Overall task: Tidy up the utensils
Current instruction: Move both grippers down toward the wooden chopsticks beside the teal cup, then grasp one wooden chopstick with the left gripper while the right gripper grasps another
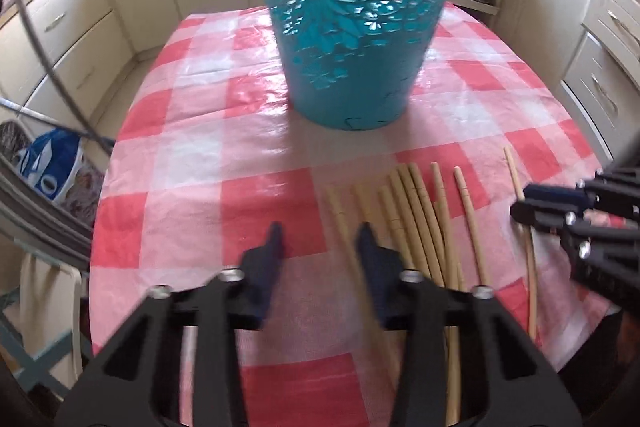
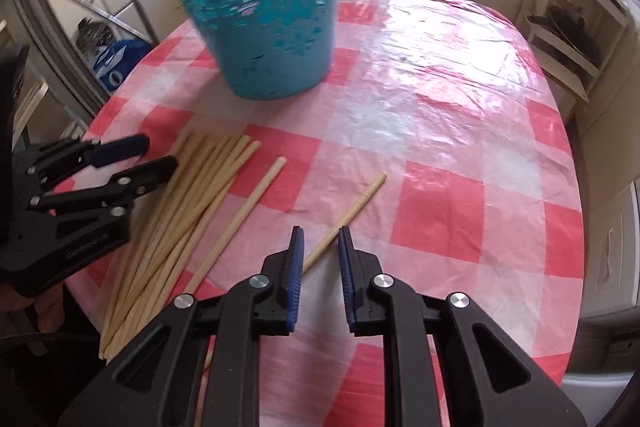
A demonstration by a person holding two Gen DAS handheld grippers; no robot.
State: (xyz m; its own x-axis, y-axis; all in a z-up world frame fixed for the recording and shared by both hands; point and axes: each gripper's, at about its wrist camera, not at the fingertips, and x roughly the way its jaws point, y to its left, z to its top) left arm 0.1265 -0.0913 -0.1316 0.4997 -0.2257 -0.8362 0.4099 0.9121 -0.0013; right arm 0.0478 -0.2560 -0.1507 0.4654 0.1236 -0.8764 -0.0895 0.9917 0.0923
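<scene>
A teal flower-cut utensil holder (image 1: 352,27) (image 2: 272,39) stands upright at the back of the checked table. A bundle of several wooden chopsticks (image 1: 416,219) (image 2: 188,203) lies in front of it. My left gripper (image 1: 320,239) (image 2: 154,155) hovers at the bundle's left edge. Its jaws stand apart, and the outermost stick runs under the right finger without being pinched. One chopstick (image 2: 360,203) (image 1: 516,179) lies apart on the right. My right gripper (image 2: 321,247) (image 1: 522,205) straddles it, and its blue pads (image 2: 296,267) show a gap on both sides. Another loose chopstick (image 2: 248,207) lies between the two groups.
The red-and-white checked tablecloth (image 1: 200,147) covers a rounded table with its near edge just below the grippers. Cream kitchen cabinets (image 1: 80,27) ring the room. A blue bag (image 1: 52,163) sits on the floor at left, and an open shelf unit (image 2: 568,39) stands at right.
</scene>
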